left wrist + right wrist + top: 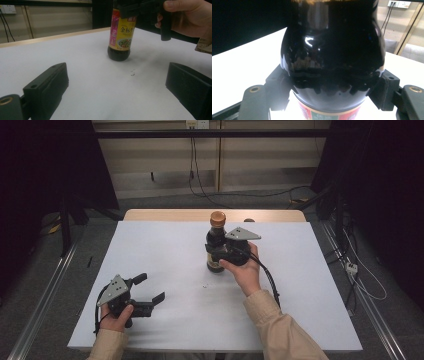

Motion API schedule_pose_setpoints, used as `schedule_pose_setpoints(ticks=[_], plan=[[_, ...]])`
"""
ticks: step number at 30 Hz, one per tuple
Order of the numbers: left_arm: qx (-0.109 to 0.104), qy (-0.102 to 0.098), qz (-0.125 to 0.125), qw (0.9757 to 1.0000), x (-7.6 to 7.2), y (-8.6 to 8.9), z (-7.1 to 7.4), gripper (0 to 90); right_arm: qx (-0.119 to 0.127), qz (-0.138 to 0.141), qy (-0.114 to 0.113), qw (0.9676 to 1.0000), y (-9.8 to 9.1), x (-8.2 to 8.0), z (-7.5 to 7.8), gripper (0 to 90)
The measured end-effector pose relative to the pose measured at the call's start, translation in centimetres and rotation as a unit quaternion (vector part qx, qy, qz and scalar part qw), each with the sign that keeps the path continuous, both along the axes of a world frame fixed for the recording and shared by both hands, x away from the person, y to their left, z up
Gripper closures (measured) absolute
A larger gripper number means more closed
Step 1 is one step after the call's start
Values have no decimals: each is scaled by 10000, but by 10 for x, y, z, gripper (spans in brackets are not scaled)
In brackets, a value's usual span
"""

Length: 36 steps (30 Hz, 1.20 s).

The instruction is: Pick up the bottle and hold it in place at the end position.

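A dark soy-sauce bottle (216, 240) with an orange-brown cap (217, 218) stands upright right of the middle of the white table (165, 245). My right gripper (218, 252) reaches it from the right. In the right gripper view both jaws press the sides of the glossy black bottle (332, 50) just above its label, so the right gripper (332, 86) is shut on it. My left gripper (151, 287) rests near the front left corner, jaws wide open and bare. In the left gripper view, that left gripper (117, 85) faces the bottle (122, 35), well short of it.
A small dark speck (205, 285) lies on the tabletop in front of the bottle. The table's wooden far edge (175, 215) borders the white sheet. Metal rails and cables (360, 280) run along the floor on both sides.
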<state>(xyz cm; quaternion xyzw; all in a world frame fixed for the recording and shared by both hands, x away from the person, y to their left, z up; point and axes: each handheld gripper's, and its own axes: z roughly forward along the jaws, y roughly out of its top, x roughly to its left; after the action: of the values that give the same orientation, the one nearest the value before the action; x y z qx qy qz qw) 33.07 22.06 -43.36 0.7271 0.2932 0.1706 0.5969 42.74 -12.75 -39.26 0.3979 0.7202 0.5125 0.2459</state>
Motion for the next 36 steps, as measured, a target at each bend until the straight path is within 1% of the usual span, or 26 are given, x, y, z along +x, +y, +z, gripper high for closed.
schedule_pose_setpoints(ticks=[3,4,5,9,14,15,17,19,20,22,23,24,26,29,30,31,32,33,35,36], plan=[[11,7,-9,10000,0,-1,0,45,-40,127,63,9999,-3,1,1,294],[50,-12,-27,10000,1,-1,0,45,-37,185,85,9998,-4,2,1,295],[22,22,-11,10000,1,-1,-1,45,-37,258,77,9996,-6,2,1,297],[68,29,-19,10000,2,-3,-1,45,-95,587,-25,9982,-8,4,0,299],[88,21,-23,10000,1,-4,-1,45,26,776,-40,9970,-12,8,-2,299],[89,26,-13,10000,1,-4,-1,45,10,814,-60,9967,-13,8,-2,298],[129,-5,-25,9999,1,-4,-1,45,17,727,-53,9973,-11,8,-2,291],[112,-13,-16,9999,1,-4,0,45,42,622,-48,9980,-9,6,-2,282],[116,-22,-16,9999,1,-4,0,45,107,515,-14,9986,-8,6,-2,272],[129,-16,-17,9999,1,-4,0,45,325,389,90,9987,-6,5,-3,258],[158,-17,-26,9999,1,-4,0,45,372,314,96,9988,-5,5,-3,253],[141,-2,-10,9999,1,-5,0,45,406,251,104,9988,-4,4,-3,248],[130,12,-17,9999,1,-6,0,45,350,172,66,9992,-1,3,-2,249],[121,10,-31,9999,2,-7,1,45,354,143,4,9993,0,4,-2,250],[88,24,-5,10000,2,-8,1,45,375,147,18,9992,0,4,-2,262],[137,0,-10,9999,2,-9,2,45,284,154,-15,9995,0,4,-2,271],[127,17,-14,9999,2,-10,3,50,234,174,-50,9996,0,4,-2,275],[142,8,-26,9999,3,-11,4,50,241,199,-67,9995,-1,3,-3,278],[103,34,30,9999,5,-13,6,46,182,246,-121,9995,-1,3,-4,283],[172,35,94,9998,6,-14,8,45,169,246,-135,9995,-1,3,-4,284]])
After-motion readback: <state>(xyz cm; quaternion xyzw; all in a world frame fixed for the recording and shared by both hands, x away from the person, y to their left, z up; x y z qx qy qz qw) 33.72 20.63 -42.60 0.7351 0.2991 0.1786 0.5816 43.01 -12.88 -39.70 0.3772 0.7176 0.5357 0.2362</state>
